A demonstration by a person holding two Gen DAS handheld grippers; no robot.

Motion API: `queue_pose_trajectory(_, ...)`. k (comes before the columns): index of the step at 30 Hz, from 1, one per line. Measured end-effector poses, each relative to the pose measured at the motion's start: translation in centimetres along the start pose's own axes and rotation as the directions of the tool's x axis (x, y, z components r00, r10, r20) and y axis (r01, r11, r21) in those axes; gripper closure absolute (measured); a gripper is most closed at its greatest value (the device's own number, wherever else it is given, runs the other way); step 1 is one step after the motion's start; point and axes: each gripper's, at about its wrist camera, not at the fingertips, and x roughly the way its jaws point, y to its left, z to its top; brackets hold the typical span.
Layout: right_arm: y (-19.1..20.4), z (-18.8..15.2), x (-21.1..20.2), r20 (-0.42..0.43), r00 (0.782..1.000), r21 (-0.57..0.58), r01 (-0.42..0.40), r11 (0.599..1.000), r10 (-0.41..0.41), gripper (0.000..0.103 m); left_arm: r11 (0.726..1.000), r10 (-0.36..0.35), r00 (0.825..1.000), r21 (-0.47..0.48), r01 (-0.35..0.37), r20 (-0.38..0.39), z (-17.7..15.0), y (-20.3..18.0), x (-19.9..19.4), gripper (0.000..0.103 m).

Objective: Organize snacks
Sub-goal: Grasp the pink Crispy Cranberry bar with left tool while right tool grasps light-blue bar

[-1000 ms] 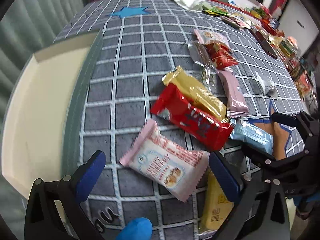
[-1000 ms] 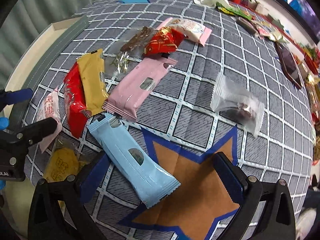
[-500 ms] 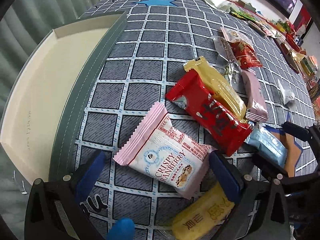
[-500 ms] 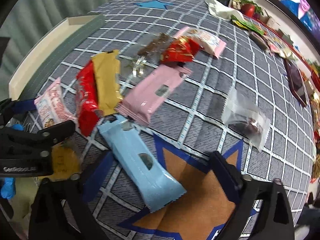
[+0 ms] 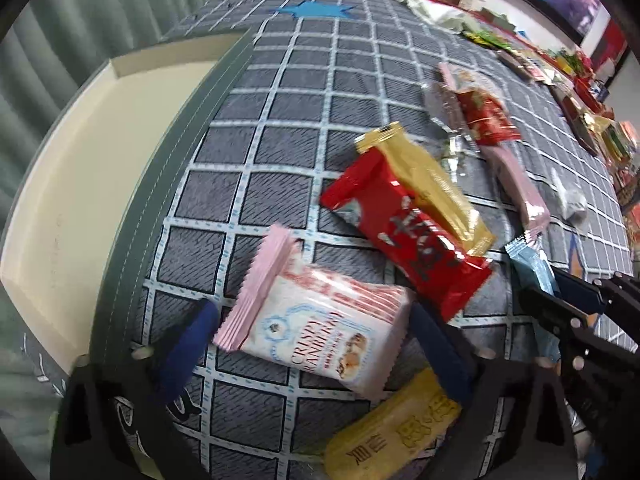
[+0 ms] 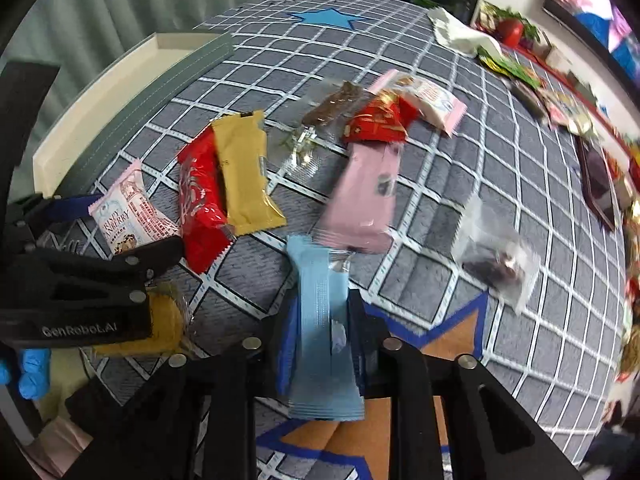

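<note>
1. Both grippers are down among the snacks: the right gripper (image 6: 320, 336) has its jaws pinched in on the light blue bar (image 6: 320, 320), which runs lengthwise between its pads, and the left gripper (image 5: 312, 344) has closed in to straddle the pink-edged cranberry packet (image 5: 320, 320), its pads at or nearly at the wrapper's two sides.
2. Just ahead of the left gripper lie the red bar (image 5: 404, 236) and the gold bar (image 5: 428, 184), overlapping; the yellow packet (image 5: 392, 428) sits under its right finger.
3. Off to the left gripper's left stands the cream-lined tray (image 5: 120, 168), presumably where the snacks go.
4. Risk, as I judge it: the blue wrapper is slick and held by its edges, so it could buckle and slip out on the lift.
5. Its far end lies beside or under the pink bar (image 6: 368, 196), which might get dragged along.
6. The cranberry packet is puffy; a squeeze on air rather than contents could let it pop free.
7. The grippers are close together and could knock each other.
8. Readable writing: "CRISPY CRANBERRY" on the packet, "GenRobot.AI" on the left gripper's body; the yellow packet carries Chinese characters I can't read.
</note>
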Motion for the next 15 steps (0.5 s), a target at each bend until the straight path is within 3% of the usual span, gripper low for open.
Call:
queue_pose_trajectory(2, -0.9, -0.4, -0.3, 0.012, 0.999, 0.054, -0.044, 0.998, 0.043, 0.078, 0.999, -0.036, 0.999, 0.011, 0.036, 0.025, 0.3, -0.2, -0.5, 0.036)
queue_pose_trajectory(6, -2.2, -1.3, -1.4, 0.044, 0.993, 0.13, -0.118, 0.985, 0.113, 0.078, 0.988, -0.151, 0.988, -0.01, 0.152, 0.019, 1.2, 0.4, -1.0, 0.052)
queue_pose_trajectory(8, -2.4, -1.5, -1.9, 0.054, 0.992, 0.137, -0.121, 0.983, 0.115, 0.078, 0.983, -0.185, 0.983, -0.01, 0.185, 0.018, 1.3, 0.7, -1.2, 0.054)
queue_pose_trajectory(13, -3.1, -1.7, -2.5, 0.066, 0.991, 0.159, -0.124, 0.979, 0.115, 0.078, 0.982, -0.187, 0.982, 0.048, 0.185, 0.039, 0.4, 1.4, -2.1, 0.056)
queue_pose_trajectory(15, -3.3, -1.9, -2.3, 0.061, 0.992, 0.164, -0.117, 0.979, 0.108, 0.078, 0.983, -0.177, 0.983, 0.05, 0.175, 0.04, 0.5, 1.9, -1.9, 0.047)
